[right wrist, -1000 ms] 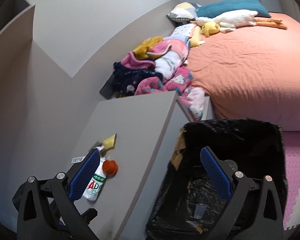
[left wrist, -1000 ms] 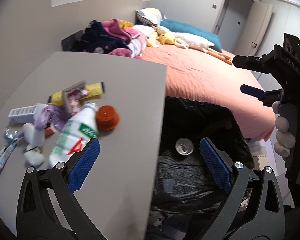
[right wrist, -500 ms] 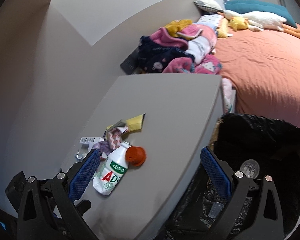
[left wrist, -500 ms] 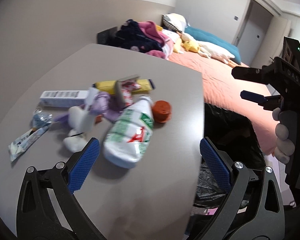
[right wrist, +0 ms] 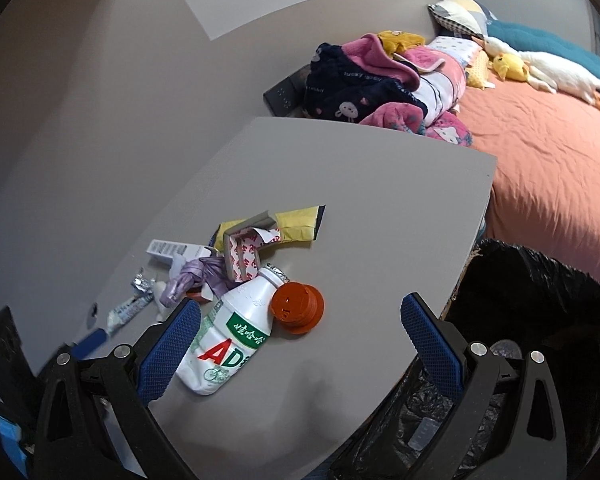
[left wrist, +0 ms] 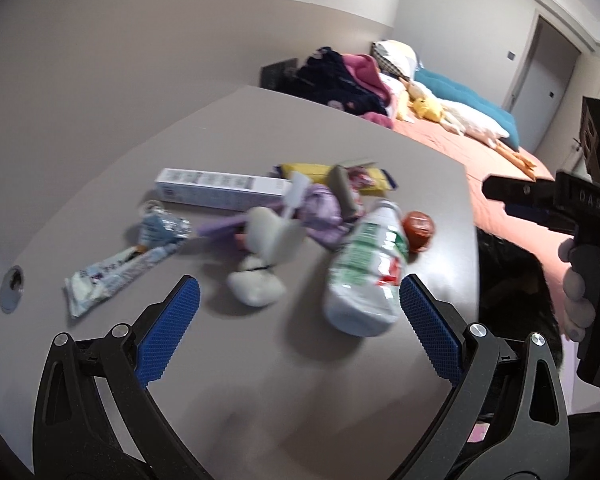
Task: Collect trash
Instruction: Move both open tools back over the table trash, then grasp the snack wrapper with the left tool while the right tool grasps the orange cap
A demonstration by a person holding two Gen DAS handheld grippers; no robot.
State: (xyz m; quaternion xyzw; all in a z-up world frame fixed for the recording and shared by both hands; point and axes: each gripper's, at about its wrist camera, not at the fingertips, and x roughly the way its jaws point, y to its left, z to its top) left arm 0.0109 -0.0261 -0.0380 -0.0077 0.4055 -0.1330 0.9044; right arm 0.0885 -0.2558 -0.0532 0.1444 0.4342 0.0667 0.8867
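A pile of trash lies on the grey table [left wrist: 340, 152]: a white plastic bottle [left wrist: 364, 276] on its side, an orange cap [left wrist: 419, 227], a white tissue wad [left wrist: 260, 264], a long white box [left wrist: 220, 190], a yellow wrapper [left wrist: 320, 172], a purple wrapper [left wrist: 324, 210] and a foil sachet [left wrist: 112, 276]. My left gripper [left wrist: 296, 332] is open and empty, just short of the bottle and tissue. My right gripper [right wrist: 300, 344] is open and empty above the table edge, near the bottle [right wrist: 228, 336] and cap [right wrist: 298, 308]. The black-lined bin [right wrist: 540, 320] stands by the table's right side.
A bed with an orange cover [right wrist: 540, 168], a heap of clothes [right wrist: 380, 84] and plush toys [right wrist: 540, 68] lies beyond the table. A grey wall [left wrist: 100, 60] bounds the left side. A round cable hole [left wrist: 12, 288] sits in the table at the left.
Both grippers have swung left from over the bin toward the trash pile on the table. The left gripper now faces the bottle and tissue closely. Both stay open.
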